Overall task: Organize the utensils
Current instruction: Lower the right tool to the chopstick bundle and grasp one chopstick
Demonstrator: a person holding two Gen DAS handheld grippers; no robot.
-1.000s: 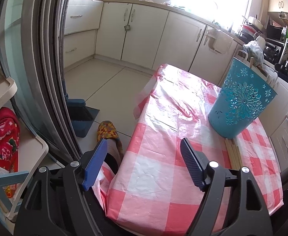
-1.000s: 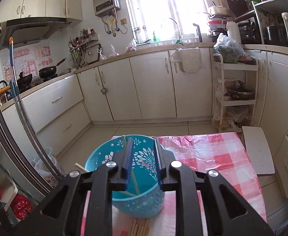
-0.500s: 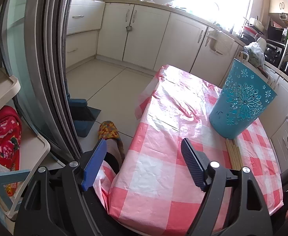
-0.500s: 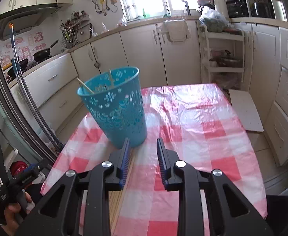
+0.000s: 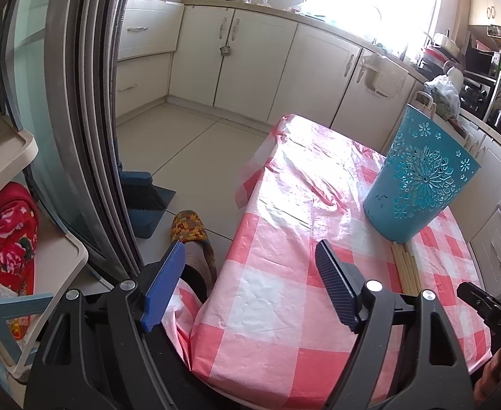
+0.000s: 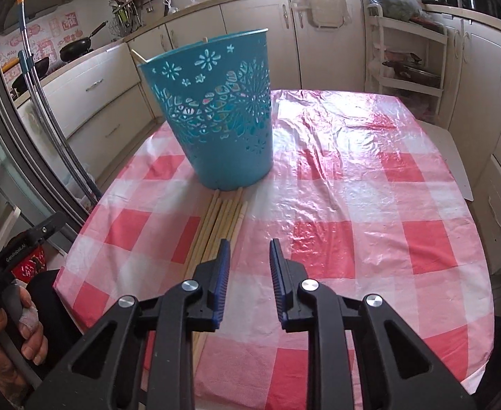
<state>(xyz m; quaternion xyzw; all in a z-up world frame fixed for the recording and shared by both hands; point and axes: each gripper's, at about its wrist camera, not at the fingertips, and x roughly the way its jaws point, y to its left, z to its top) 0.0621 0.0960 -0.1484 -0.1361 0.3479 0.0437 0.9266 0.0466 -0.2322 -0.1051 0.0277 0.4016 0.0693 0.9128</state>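
Observation:
A teal perforated basket stands on the pink checked tablecloth, with a couple of chopstick tips above its rim. A bundle of pale wooden chopsticks lies flat in front of it, running toward me. My right gripper is open and empty, low over the cloth just right of the chopsticks' near part. My left gripper is wide open and empty at the table's left edge. The basket and the chopsticks show to its right.
A sliding glass door frame and a white shelf with a red bag stand left of the table. Kitchen cabinets line the back. A white rack stands at the right. A slippered foot is by the table corner.
My right gripper has drawn back from above the basket and come down low over the table, beside the chopsticks, with its jaws a little wider. My left gripper has hardly moved.

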